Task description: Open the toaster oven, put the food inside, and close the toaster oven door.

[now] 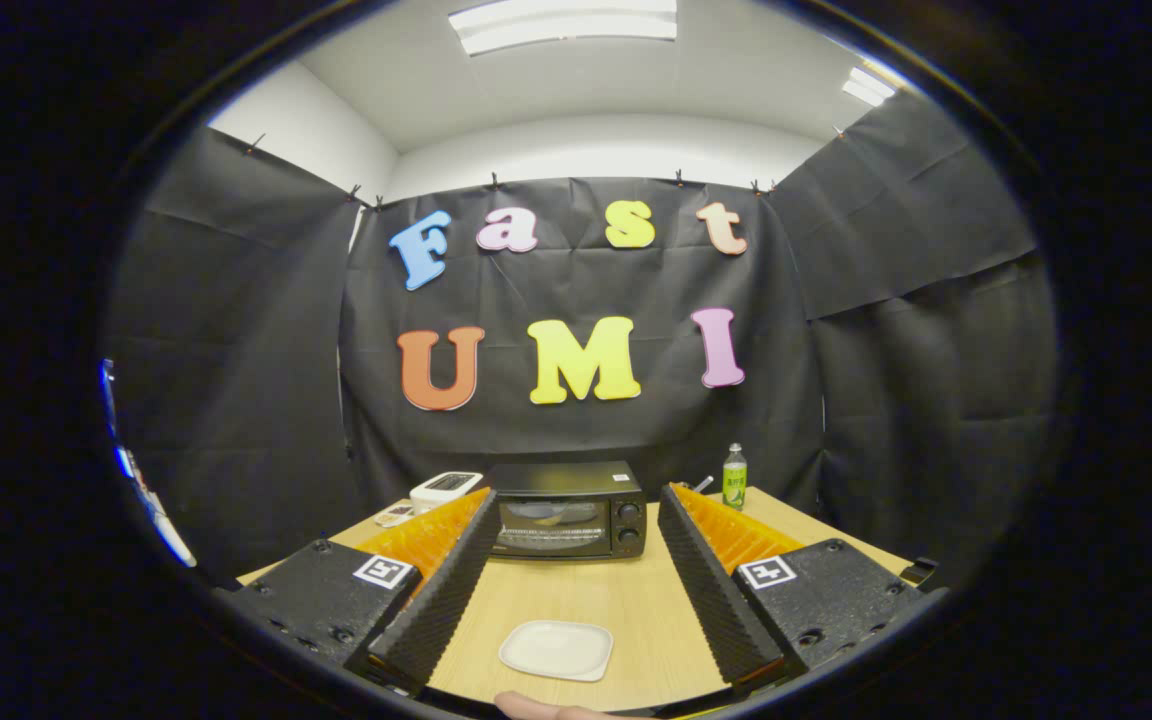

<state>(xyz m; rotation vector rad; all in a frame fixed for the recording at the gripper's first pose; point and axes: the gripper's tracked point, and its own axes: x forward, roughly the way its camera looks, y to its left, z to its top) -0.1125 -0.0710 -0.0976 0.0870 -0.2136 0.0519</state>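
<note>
Your black toaster oven (pixel 570 510) with its glass door and two round knobs on its right side sits at the far end of the light wooden table (pixel 636 590), straight ahead of your gripper (pixel 573 497) and framed between its two fingertips. The door is closed, and behind the glass you can make out a wire rack with something pale resting on it, too dim to name.

Your gripper stands wide open, the ribbed fingers (pixel 446 590) spread far apart with nothing held between them. They hover above the tabletop, well short of the oven.

Between the fingers, much nearer to you than the oven, a small white rounded rectangular plate (pixel 557 649) lies flat on the table, and it looks bare. A fingertip of a hand (pixel 546 709) shows just on the near side of that plate.

Farther out, a white slot toaster (pixel 446 488) sits to the left of the oven, just beyond your left fingertip. To the right of the oven, past your right fingertip, a clear plastic bottle with a green label (pixel 734 477) stands upright near the table's far edge.
</note>
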